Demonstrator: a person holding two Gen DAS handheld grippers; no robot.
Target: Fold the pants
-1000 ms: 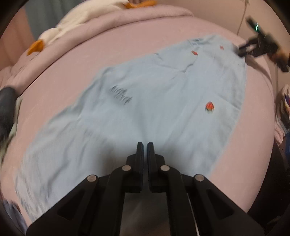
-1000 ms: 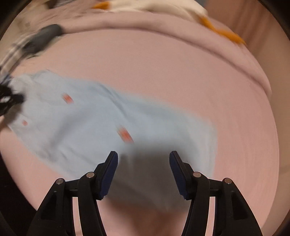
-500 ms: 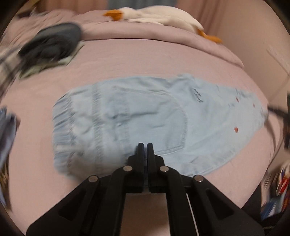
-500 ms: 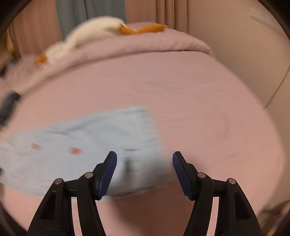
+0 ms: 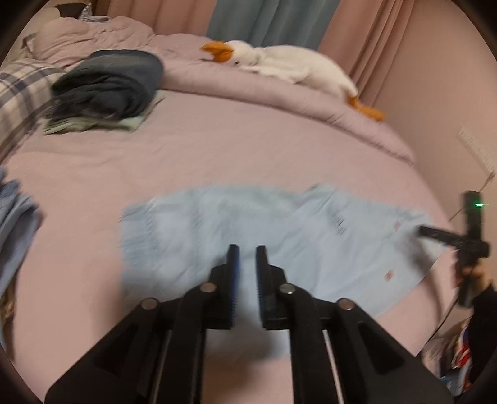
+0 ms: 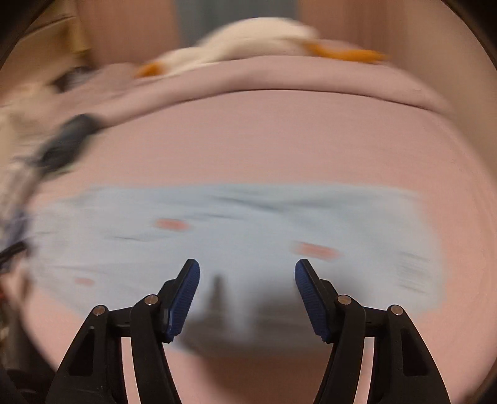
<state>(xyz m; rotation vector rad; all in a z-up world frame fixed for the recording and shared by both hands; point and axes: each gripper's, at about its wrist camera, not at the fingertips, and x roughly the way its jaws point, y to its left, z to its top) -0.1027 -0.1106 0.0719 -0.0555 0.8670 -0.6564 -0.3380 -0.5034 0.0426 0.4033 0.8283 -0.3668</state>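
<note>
Pink bed sheet (image 5: 248, 146) stretched flat as work surface; pink curtains and one blue-grey curtain panel (image 5: 273, 21) behind. Rolled pink duvet (image 5: 279, 90) along far edge, carrying a white goose plush (image 5: 292, 65) with orange beak and feet. Dark folded garments (image 5: 108, 84) stacked at far left on a pale green layer, beside plaid fabric (image 5: 18, 90). Blue cloth (image 5: 15, 217) at left margin, partly cut off.

Light blue denim pants (image 5: 279, 236) laid flat on sheet, near front edge, long axis running left to right. Left end: gathered, ribbed band. Right portion: dark stitched mark and small pink-red patches. Fabric outline motion-blurred in both views; finer seams not readable. In right wrist view, same pants (image 6: 236, 236) spanning most of frame width, with three pink-red patches visible, and a dark printed mark near right end.

Left gripper (image 5: 247, 248): positioned above near edge of pants, jaws standing slightly apart, just been opening, narrow gap, nothing between blue pads; contact with fabric not determinable.

Right gripper (image 6: 247, 267): jaws spread wide, nothing clamped, pants below and beyond fingertips, shadow cast on fabric. Same gripper seen from left wrist view (image 5: 435, 233) at right end of pants, held by a hand (image 5: 475, 273) at frame edge; contact with fabric not determinable.
</note>
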